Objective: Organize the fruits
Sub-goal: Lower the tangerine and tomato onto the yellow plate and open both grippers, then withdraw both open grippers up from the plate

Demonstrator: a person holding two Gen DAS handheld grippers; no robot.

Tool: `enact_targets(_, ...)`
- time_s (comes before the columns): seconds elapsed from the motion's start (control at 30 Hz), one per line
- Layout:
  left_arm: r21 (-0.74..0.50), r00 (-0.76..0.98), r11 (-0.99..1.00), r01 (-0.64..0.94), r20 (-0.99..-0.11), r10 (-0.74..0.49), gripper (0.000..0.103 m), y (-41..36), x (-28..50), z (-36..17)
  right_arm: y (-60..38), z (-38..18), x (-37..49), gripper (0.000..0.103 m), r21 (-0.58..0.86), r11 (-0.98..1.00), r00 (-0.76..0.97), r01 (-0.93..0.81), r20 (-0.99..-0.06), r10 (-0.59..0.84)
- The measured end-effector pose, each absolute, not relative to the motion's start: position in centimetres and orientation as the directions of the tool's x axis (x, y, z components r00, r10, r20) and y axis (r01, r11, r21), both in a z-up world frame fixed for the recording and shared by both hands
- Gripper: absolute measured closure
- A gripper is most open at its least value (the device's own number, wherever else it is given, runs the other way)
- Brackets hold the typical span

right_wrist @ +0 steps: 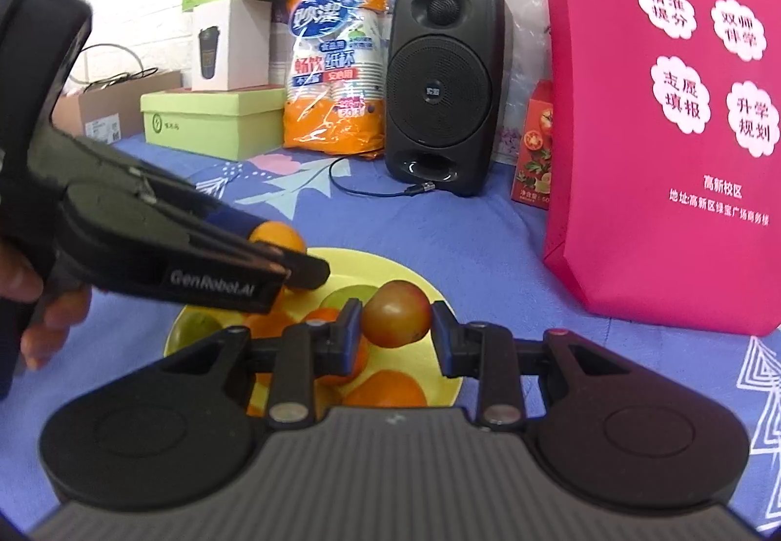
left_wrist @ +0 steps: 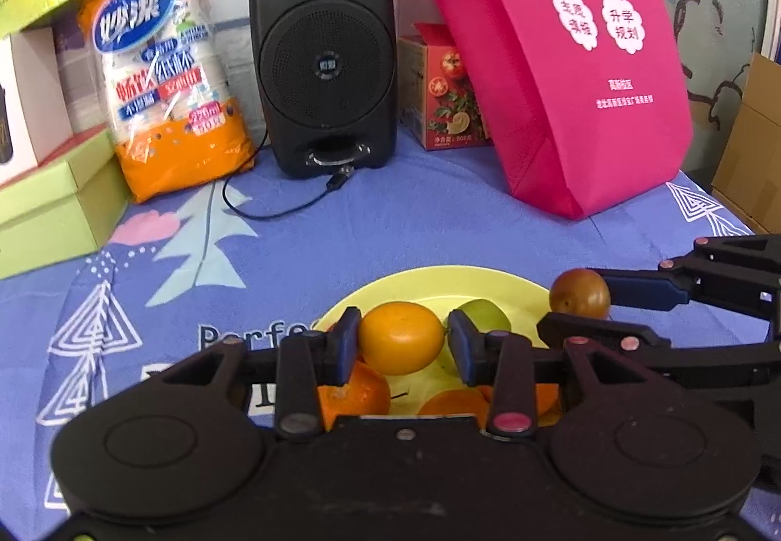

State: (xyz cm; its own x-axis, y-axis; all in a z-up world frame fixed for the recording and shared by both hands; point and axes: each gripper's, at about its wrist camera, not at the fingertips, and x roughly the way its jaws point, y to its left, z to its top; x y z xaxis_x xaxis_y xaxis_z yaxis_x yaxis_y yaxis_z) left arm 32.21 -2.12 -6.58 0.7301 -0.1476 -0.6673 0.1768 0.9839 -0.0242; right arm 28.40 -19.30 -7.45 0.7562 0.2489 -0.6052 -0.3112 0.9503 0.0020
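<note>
A yellow plate (left_wrist: 439,280) (right_wrist: 383,268) lies on the blue cloth with several oranges (left_wrist: 359,394) (right_wrist: 390,389) and green fruits (left_wrist: 485,316) (right_wrist: 195,328) in it. My left gripper (left_wrist: 402,343) (right_wrist: 288,258) is shut on a yellow-orange citrus fruit (left_wrist: 401,336) (right_wrist: 278,236), which hangs above the plate's left part. My right gripper (right_wrist: 396,331) (left_wrist: 581,311) is shut on a small red-brown round fruit (right_wrist: 396,314) (left_wrist: 580,299), held over the plate's right side. A hand (right_wrist: 44,326) grips the left tool.
Along the back stand a black speaker (left_wrist: 324,52) with its cable (left_wrist: 273,211) trailing onto the cloth, an orange pack of paper cups (left_wrist: 166,67), green boxes (left_wrist: 53,204), a red carton (left_wrist: 446,96) and a pink bag (left_wrist: 576,67). Cardboard boxes (left_wrist: 751,150) sit at the right edge.
</note>
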Motion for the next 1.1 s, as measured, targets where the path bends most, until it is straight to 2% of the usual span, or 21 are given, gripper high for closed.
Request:
enact_targets(0.2,-0.014,0.723,0.985,0.171,-0.678,-0.135,0.060,-2.0,32.4,-6.9,-19.1,-8.0,29.3,0.073,0.011,0.950,0.735,-0.311,-0.631,0.248)
enact_targets(0.33,0.018,0.741,0.989,0.148,-0.665,-0.099,0.043,-1.9,31.9,-6.5,-19.0,-8.5,29.6,0.073,0.007,0.952,0.730,-0.306,-0.640,0.240)
enact_targets(0.67,0.014,0.750,0.991,0.133,-0.655,-0.091,0.041,-0.9,30.0,-5.7,-18.5,-8.1,28.8,0.073,-0.014,0.952,0.731,-0.307,-0.643,0.226)
enact_targets(0.77,0.007,0.760,0.992,0.126,-0.644,-0.092,0.031,-0.7,29.0,-5.4,-18.8,-7.5,27.6,0.067,-0.002,0.949,0.739,-0.314,-0.628,0.243)
enact_targets(0.83,0.004,0.765,0.992,0.126,-0.637,-0.095,0.031,-0.7,28.3,-5.3,-18.8,-7.2,26.6,0.061,0.007,0.943,0.737,-0.334,-0.622,0.266)
enact_targets(1.0,0.002,0.779,0.992,0.123,-0.620,-0.096,0.030,-0.7,26.1,-5.0,-17.5,-7.1,24.2,0.061,-0.031,0.922,0.729,-0.385,-0.623,0.283)
enact_targets(1.1,-0.002,0.798,0.994,0.106,-0.597,-0.086,0.020,-0.4,24.1,-4.4,-17.1,-6.8,22.2,0.060,-0.036,0.929,0.747,-0.369,-0.605,0.274)
